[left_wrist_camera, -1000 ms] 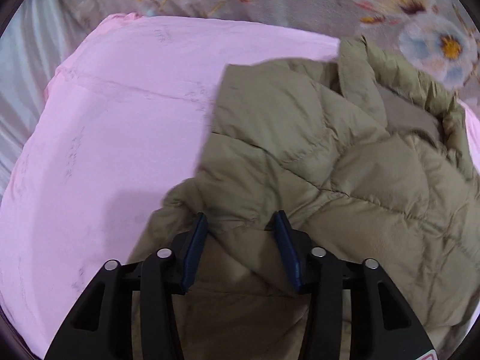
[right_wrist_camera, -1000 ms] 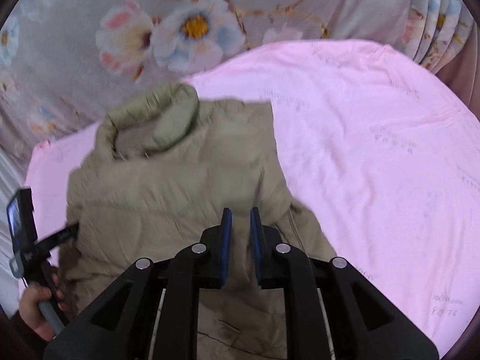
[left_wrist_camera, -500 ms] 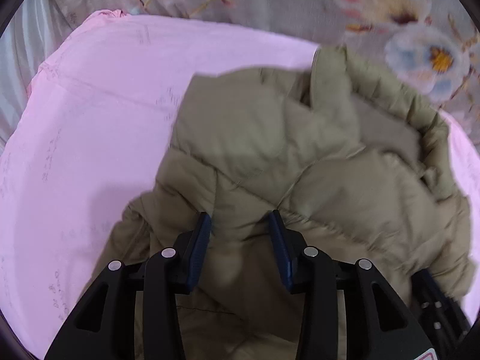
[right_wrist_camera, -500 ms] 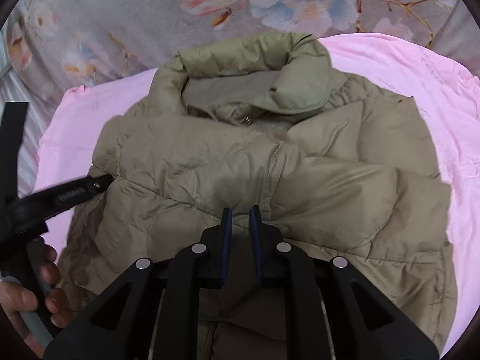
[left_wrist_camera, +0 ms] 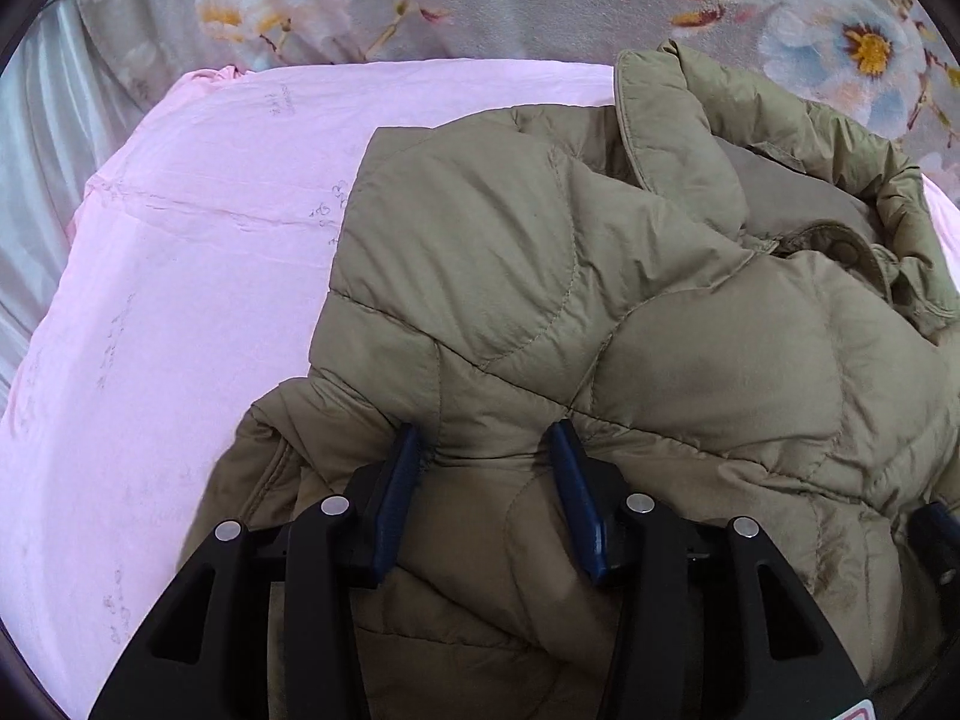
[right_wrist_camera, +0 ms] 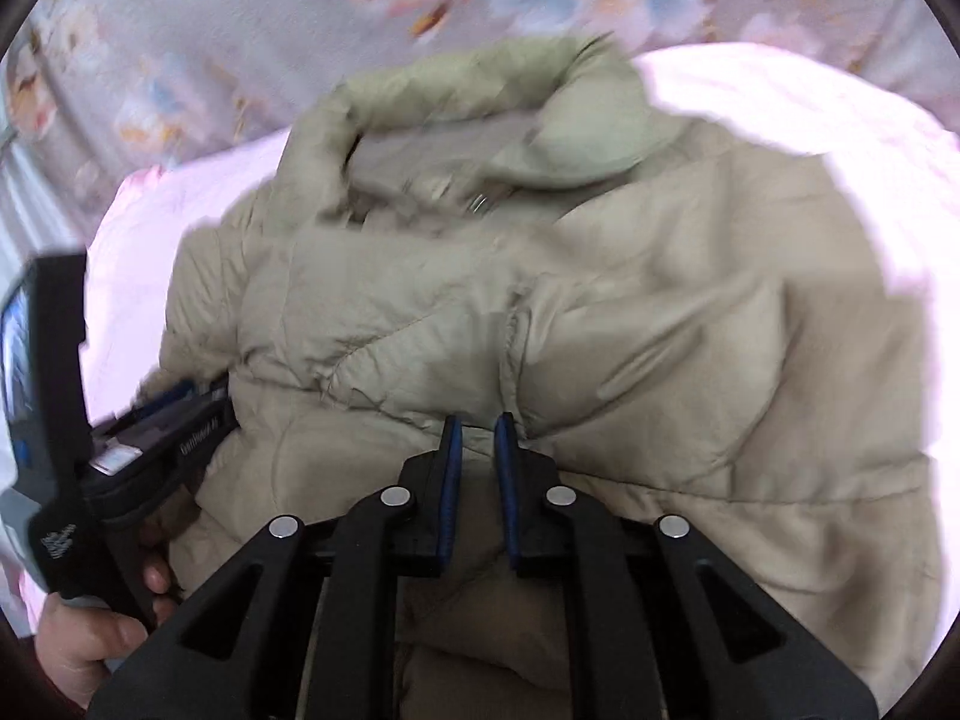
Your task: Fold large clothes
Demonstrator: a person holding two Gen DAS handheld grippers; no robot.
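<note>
An olive quilted puffer jacket [left_wrist_camera: 600, 276] lies on a pink sheet [left_wrist_camera: 180, 300], collar [left_wrist_camera: 780, 138] at the far right. My left gripper [left_wrist_camera: 486, 444] has a puffy fold of the jacket between its blue pads; the cloth puckers at the left pad while the jaws are opening. In the right wrist view the jacket [right_wrist_camera: 600, 312] fills the middle, collar [right_wrist_camera: 480, 90] at the top. My right gripper [right_wrist_camera: 478, 426] is shut on a thin fold of it. The left gripper's body [right_wrist_camera: 162, 420] and the hand [right_wrist_camera: 84, 642] that holds it show at the left edge.
A grey flowered cloth [left_wrist_camera: 480, 0] lies beyond the pink sheet's far edge. Pale pleated fabric [left_wrist_camera: 36, 150] hangs at the far left. Bare pink sheet [right_wrist_camera: 870, 150] shows to the right of the jacket. The right wrist view is blurred.
The right gripper has swung left, from beside the bare pink sheet to over the jacket's middle, with its fold. The jacket's collar now looks nearer in both views. The left gripper shifted a little.
</note>
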